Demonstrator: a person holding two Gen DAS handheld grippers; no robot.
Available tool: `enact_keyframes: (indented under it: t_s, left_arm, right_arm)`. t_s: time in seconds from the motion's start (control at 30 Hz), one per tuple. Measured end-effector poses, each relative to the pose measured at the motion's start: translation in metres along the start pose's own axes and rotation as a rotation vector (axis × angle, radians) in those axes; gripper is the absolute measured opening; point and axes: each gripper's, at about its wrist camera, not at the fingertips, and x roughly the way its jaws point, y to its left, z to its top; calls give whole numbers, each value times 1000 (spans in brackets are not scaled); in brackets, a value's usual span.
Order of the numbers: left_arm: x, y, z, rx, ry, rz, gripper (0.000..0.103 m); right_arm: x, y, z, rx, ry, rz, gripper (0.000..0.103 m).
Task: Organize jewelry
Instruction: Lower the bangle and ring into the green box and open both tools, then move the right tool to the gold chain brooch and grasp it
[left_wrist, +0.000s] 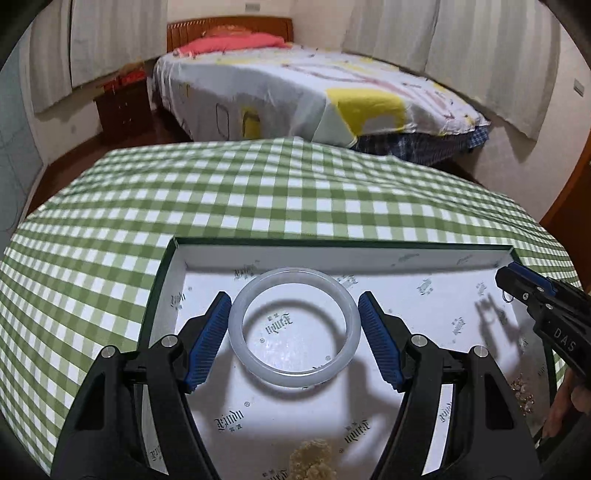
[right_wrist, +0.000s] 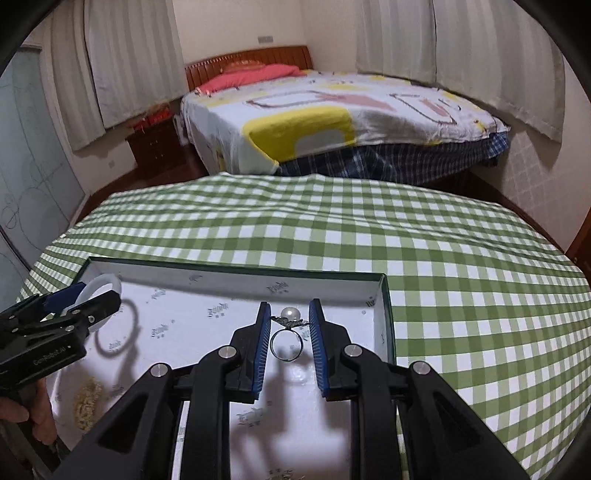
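1. In the left wrist view we see a pale, milky white bangle (left_wrist: 294, 328), smooth and round, clamped between the blue pads of our left claw (left_wrist: 294, 325); each pad presses on one side of the ring, so the claw stands wide on it.
2. In the right wrist view we see a thin silver ring (right_wrist: 286, 344) with a round white pearl on an ornate setting. It sits between the blue pads of our right claw (right_wrist: 287, 328), which is narrow and grips it by the setting, the band hanging toward the camera.
3. Both pieces are held above a shallow box (left_wrist: 369, 254) with dark green walls and a white printed lining, which lies beneath both claws on the surface (left_wrist: 258, 184) with its green and white checked cloth.
4. A small heap of pale yellow beads or chain (left_wrist: 312, 458) lies in the box near the bottom edge of the left view, cut off and too blurred to name. Another glinting cluster (left_wrist: 521, 391) beside the right claw is just as unclear.
5. The left view shows the right claw only from the side, so the ring there is a tiny loop. The right view shows the bangle partly hidden behind the left claw's black finger.
6. A hand (right_wrist: 40, 417) shows in part at the edge of the right view.
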Motion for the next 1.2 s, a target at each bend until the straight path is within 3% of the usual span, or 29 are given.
enact_keyframes:
  t_s: [0.23,0.3,0.43,0.73,0.93,1.2]
  left_arm:
    - [18,6,2,-30,92,-13,69]
    - [19,6,1,-33,100,-13,69]
    - [19,6,1,-29,100,-10,70]
    - [-30,6,-2,-36,-151,-43,77]
    - [-84,3,-20,0,-310,-21,77]
    - [-131,3,-56,12,-365,-13,77]
  right_arm:
    - [12,-2,0,18,72,3,25]
    - [13,-3,0,19,77,0,38]
    - [10,-2,0,16,58,-3,44]
    - [-48,7,-8,-25,-174,-24,44]
    - [-91,14,-27,-40,-256,-20,44]
    - [-126,22,-64,-38,-292,-39,44]
